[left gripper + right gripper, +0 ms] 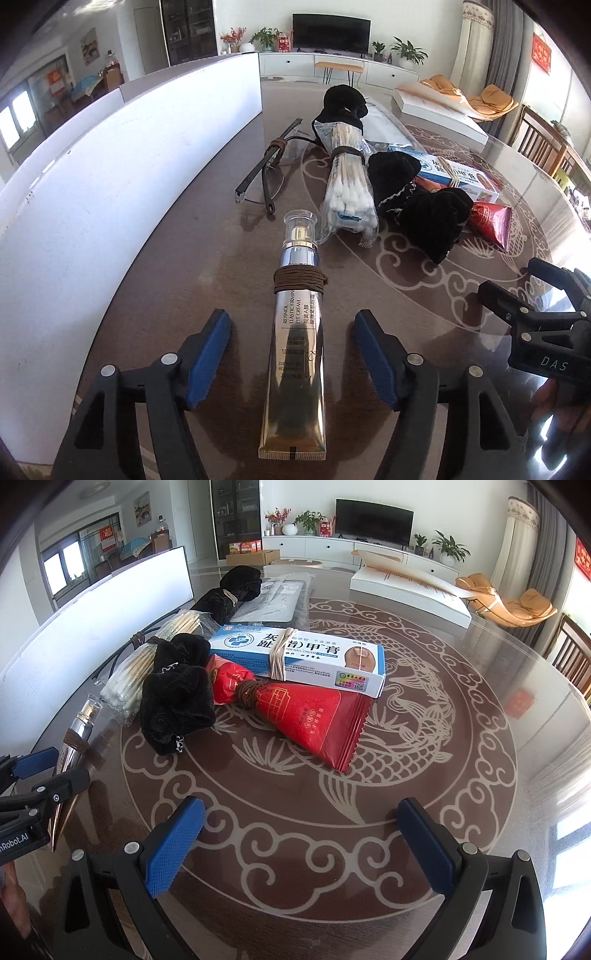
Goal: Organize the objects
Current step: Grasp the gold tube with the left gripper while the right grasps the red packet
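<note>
A gold eye cream tube (295, 354) with brown cord round its neck lies on the table between the open fingers of my left gripper (293, 354), not clamped. Beyond it lie folded glasses (266, 173), a cotton swab bag (349, 192), and black cloth bundles (417, 210). In the right wrist view my right gripper (301, 845) is open and empty above the table, short of a red packet (314, 716) tied with cord and a blue-white cream box (299, 657). The black cloth (177, 705) lies left of the packet. The tube (75, 738) shows at far left.
A white panel (110, 177) stands along the table's left side. A white flat box (410, 590) lies at the far right of the round glass-topped table (406, 775). A clear plastic pouch (273, 598) lies at the back. Chairs stand at the right.
</note>
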`<state>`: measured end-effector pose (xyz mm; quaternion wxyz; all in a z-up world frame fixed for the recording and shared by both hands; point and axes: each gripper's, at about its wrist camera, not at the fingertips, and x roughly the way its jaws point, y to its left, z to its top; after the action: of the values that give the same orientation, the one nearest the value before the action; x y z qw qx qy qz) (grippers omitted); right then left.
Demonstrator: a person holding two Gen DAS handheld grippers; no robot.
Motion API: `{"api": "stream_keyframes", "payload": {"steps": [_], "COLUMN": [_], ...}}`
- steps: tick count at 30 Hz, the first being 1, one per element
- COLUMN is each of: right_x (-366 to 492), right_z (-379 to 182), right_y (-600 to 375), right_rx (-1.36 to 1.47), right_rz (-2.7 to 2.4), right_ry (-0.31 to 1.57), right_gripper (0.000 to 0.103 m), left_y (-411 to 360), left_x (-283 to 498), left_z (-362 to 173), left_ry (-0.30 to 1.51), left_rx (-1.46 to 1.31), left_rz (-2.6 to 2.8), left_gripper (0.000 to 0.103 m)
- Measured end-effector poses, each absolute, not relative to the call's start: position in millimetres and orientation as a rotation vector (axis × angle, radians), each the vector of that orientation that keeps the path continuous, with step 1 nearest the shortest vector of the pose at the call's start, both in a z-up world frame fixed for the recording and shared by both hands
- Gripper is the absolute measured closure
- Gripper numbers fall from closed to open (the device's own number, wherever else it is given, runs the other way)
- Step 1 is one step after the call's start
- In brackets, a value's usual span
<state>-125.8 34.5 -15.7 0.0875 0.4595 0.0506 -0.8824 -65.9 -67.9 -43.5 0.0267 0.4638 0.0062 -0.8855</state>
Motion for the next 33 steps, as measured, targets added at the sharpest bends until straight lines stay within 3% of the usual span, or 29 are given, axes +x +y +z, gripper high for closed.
{"api": "stream_keyframes", "payload": {"steps": [3,5,7,9,12,13,14,18,19,20,25,27,29,33], "right_x": [-130.7,-133.2,-132.1,-140.3,-175.4,-186.1,-194.0,-199.1,-196.6,-193.1,-156.6,-149.1,-149.6,-156.6], "right_z": [-15.5,-13.0,1.2,21.0,27.8,22.7,16.8,-0.5,0.7,-0.3,3.7,7.4,10.5,5.5], "right_y": [32.5,34.7,43.4,47.2,30.4,21.7,12.7,-9.9,-9.2,-7.4,17.1,25.3,27.4,17.3], "right_rx": [1.370,1.417,1.344,1.226,1.268,1.307,1.333,1.348,1.344,1.372,1.508,1.521,1.512,1.527], "right_rz": [-2.627,-2.571,-2.584,-2.599,-2.444,-2.358,-2.284,-2.128,-2.119,-2.103,-2.058,-2.086,-2.118,-2.112], "right_ry": [0.152,0.178,0.203,0.297,0.453,0.503,0.554,0.588,0.535,0.500,0.373,0.350,0.339,0.369], "right_gripper": [0.000,0.001,0.001,0.001,0.002,0.009,0.026,0.052,0.071,0.079,0.079,0.073,0.050,0.051], "left_y": [-70.2,-69.0,-66.9,-64.0,-63.6,-63.6,-63.5,-63.2,-63.1,-62.8,-62.1,-61.6,-62.6,-64.9], "left_x": [-64.1,-64.0,-65.2,-65.6,-66.0,-65.6,-64.9,-64.3,-64.7,-64.9,-65.5,-66.5,-67.8,-80.2], "left_z": [-42.8,-43.9,-46.0,-47.6,-47.7,-47.7,-47.7,-47.9,-48.3,-48.4,-48.6,-48.5,-48.2,-46.3], "left_ry": [0.037,0.028,0.021,0.012,0.014,0.013,0.011,0.010,0.011,0.011,0.004,-0.005,-0.021,-0.066], "left_rx": [1.430,1.432,1.447,1.450,1.454,1.455,1.456,1.465,1.473,1.476,1.495,1.514,1.557,1.719], "left_rz": [-2.746,-2.742,-2.745,-2.748,-2.753,-2.754,-2.755,-2.755,-2.752,-2.751,-2.748,-2.741,-2.742,-2.693], "left_gripper": [0.032,0.024,0.009,0.003,0.001,0.001,0.001,0.000,0.000,0.000,0.000,0.000,0.000,0.000]}}
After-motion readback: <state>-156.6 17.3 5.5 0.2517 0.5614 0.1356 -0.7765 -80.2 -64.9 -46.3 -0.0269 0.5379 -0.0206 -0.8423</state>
